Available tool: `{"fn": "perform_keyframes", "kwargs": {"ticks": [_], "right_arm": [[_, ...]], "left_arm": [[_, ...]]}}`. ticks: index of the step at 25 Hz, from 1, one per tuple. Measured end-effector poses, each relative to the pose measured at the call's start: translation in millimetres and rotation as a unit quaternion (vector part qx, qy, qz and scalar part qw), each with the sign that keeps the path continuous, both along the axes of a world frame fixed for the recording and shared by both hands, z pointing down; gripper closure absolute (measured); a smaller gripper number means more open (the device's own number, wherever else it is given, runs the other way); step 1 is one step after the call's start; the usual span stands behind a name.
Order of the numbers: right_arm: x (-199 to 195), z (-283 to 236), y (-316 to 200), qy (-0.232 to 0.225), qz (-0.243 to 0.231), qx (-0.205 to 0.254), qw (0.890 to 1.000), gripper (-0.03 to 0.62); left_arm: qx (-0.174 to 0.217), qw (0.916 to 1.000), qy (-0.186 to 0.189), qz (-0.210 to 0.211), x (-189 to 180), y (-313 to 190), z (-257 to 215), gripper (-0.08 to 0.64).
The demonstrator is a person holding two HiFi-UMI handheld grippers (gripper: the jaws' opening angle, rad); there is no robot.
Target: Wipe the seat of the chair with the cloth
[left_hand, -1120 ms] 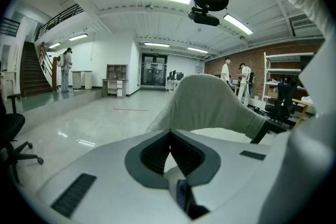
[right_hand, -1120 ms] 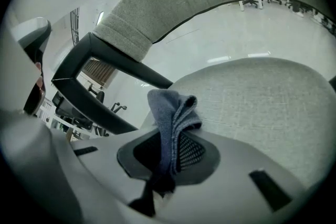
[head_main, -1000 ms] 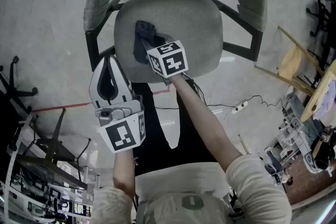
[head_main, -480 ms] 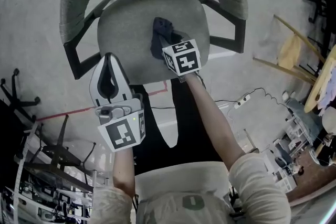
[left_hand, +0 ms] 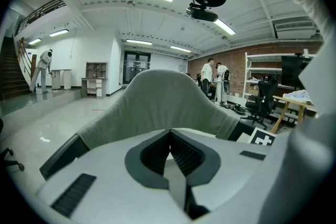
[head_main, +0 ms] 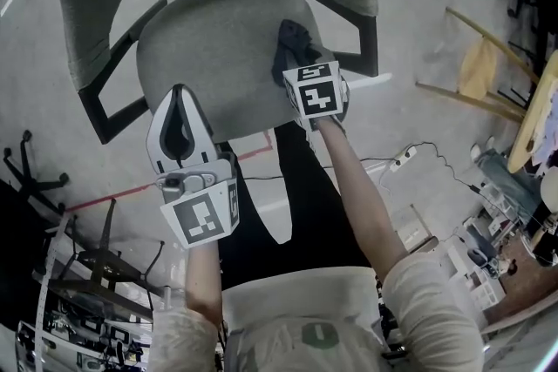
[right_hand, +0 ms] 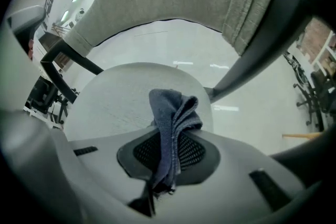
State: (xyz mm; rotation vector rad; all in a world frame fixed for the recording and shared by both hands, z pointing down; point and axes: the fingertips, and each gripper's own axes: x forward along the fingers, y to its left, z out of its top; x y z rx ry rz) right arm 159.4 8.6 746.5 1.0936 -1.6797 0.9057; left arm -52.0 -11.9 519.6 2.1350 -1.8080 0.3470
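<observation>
Since a moment ago the cloth [head_main: 289, 41], pinched at the tips of our right tongs [head_main: 296, 67], sits further right on the seat [head_main: 209, 48], seemingly pressed down to wipe. Our left tongs [head_main: 179, 125], pressed together and empty, hang beside them, clear of the stroke.

The right gripper [head_main: 297, 68] holds the cloth [head_main: 290, 42] on the seat [head_main: 214, 48]; the left gripper [head_main: 179, 93] hangs beside.

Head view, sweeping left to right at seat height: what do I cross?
Black armrest → left tongs, shut and empty → cloth, clamped in the right tongs → second black armrest → wooden frame with a yellow panel out on the floor.
</observation>
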Motion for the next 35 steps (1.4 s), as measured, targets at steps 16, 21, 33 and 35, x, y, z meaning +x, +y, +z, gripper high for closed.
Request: {"fn": "perform_keyframes", "kwargs": {"ticks": [16,21,33,35], "right_arm": [[26,-3,-1,0.074,0.011,0.023,0.997,0.538],[31,0,0,0.107,0.020,0.027,0.994,0.538],[34,1,-3,0.117,0.018,0.023,0.993,0.538],[33,-3,-3,0.113,0.021,0.019,0.993,0.538]], "left_arm": [[-0.003,0.9994,-0.008,0.034,33,-1,2,0.551],[-0.006,0.9992,-0.006,0.039,30,3,8,0.551],[-0.003,1.0000,0.002,-0.007,-6,4,7,0.549],[0.006,0.9997,-0.004,-0.022,-15,6,2,0.549]]}}
